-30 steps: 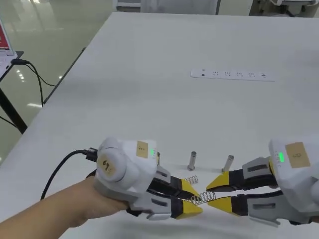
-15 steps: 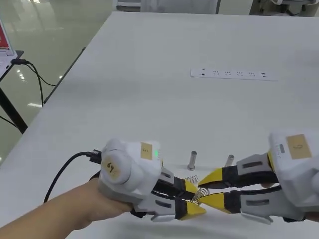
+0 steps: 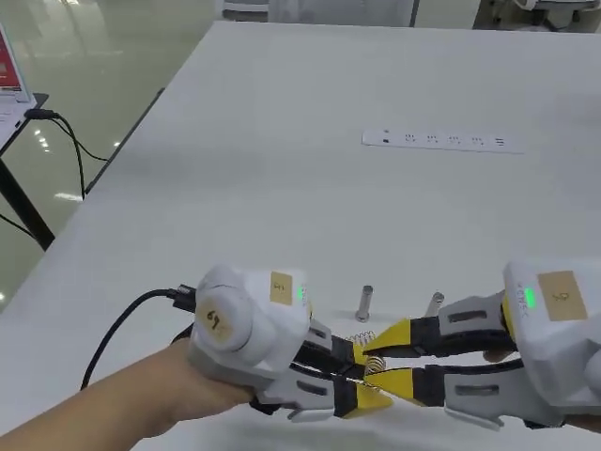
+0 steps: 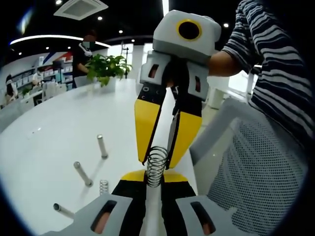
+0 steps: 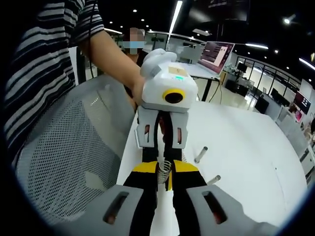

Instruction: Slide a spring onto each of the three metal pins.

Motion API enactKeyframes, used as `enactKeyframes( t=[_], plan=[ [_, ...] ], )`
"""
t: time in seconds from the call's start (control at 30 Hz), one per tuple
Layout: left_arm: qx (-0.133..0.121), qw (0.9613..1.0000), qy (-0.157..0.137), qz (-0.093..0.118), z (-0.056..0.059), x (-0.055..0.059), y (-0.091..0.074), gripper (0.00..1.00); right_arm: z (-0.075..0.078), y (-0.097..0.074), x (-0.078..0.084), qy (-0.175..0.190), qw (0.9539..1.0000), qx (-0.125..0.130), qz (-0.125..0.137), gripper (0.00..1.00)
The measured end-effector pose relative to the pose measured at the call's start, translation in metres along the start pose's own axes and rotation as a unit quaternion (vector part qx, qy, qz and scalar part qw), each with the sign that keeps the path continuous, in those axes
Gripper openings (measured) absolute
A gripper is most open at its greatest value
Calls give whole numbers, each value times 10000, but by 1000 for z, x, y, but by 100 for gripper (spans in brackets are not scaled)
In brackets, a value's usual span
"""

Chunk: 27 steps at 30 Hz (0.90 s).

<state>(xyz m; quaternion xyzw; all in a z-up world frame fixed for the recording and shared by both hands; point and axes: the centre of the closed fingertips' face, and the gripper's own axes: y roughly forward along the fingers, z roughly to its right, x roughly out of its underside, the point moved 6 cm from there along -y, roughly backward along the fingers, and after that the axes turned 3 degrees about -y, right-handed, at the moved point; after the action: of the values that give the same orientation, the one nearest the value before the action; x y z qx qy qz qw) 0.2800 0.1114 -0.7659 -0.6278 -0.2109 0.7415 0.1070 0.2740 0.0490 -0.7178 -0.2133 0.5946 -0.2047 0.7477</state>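
A small steel spring (image 3: 374,363) hangs between both grippers just above the white table (image 3: 282,188). My left gripper (image 3: 359,376) is shut on one end of it. From the right, my right gripper (image 3: 374,365) has its yellow jaws closed against the spring's (image 4: 156,166) other end. The right gripper view has the spring (image 5: 165,171) between its own tips, facing the left gripper (image 5: 165,147). Two metal pins (image 3: 364,303) (image 3: 434,303) stand behind the grippers. All three pins (image 4: 102,146) (image 4: 82,173) (image 4: 63,210) are bare. Another spring (image 3: 362,336) lies near them.
A white power strip (image 3: 439,141) lies further back on the table. A black cable (image 3: 131,315) trails from the left gripper toward the table's left edge. A mesh chair (image 5: 74,147) and a person in a striped shirt (image 4: 275,69) are close behind the grippers.
My right gripper has moved left, and its jaws now sit around the spring's free end. The left gripper has stayed almost still with the spring in it.
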Motion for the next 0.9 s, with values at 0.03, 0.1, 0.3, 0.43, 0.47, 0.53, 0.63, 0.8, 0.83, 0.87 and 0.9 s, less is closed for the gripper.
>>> enactKeyframes(
  t=[0.03, 0.1, 0.3, 0.43, 0.47, 0.53, 0.63, 0.8, 0.83, 0.87, 0.9],
  plan=[
    [4, 10000, -14, -4, 0, 0, 0, 2, 0, 0, 0, 2, 10000, -7, -1, 7],
    [-3, 10000, -35, -13, 0, 0, 0, 3, 1, 0, 0, -30, 10000, -4, -3, 7],
    [-22, 9999, -161, -25, 0, 1, 0, 3, 1, 0, 0, -1, 10000, 11, 18, 7],
    [-34, 9997, -224, -16, 1, 1, 0, 3, 1, 0, 0, -17, 10000, 11, 14, 7],
    [-43, 9997, -242, -1, 1, 1, 1, 3, 1, 0, 0, -13, 10000, 14, 22, 7],
    [-70, 9995, -294, 39, 1, 0, 0, 4, 2, -1, 0, -19, 10000, 38, 31, 7],
    [-104, 9993, -338, 92, -1, -1, -1, 4, 3, -2, -1, -28, 10000, 66, 42, 7],
    [-162, 9990, -400, 129, -2, 0, -3, 6, 3, -1, -1, -43, 9999, 87, 34, 7],
    [-175, 9989, -409, 129, -2, 1, -4, 6, 3, -1, -1, -51, 9999, 99, 32, 7],
    [-183, 9989, -415, 132, -2, 1, -5, 7, 3, -1, -1, -44, 9999, 96, 30, 7],
    [-184, 9988, -426, 130, -2, 1, -5, 7, 3, 0, 0, -38, 10000, 90, 17, 7]
  ],
)
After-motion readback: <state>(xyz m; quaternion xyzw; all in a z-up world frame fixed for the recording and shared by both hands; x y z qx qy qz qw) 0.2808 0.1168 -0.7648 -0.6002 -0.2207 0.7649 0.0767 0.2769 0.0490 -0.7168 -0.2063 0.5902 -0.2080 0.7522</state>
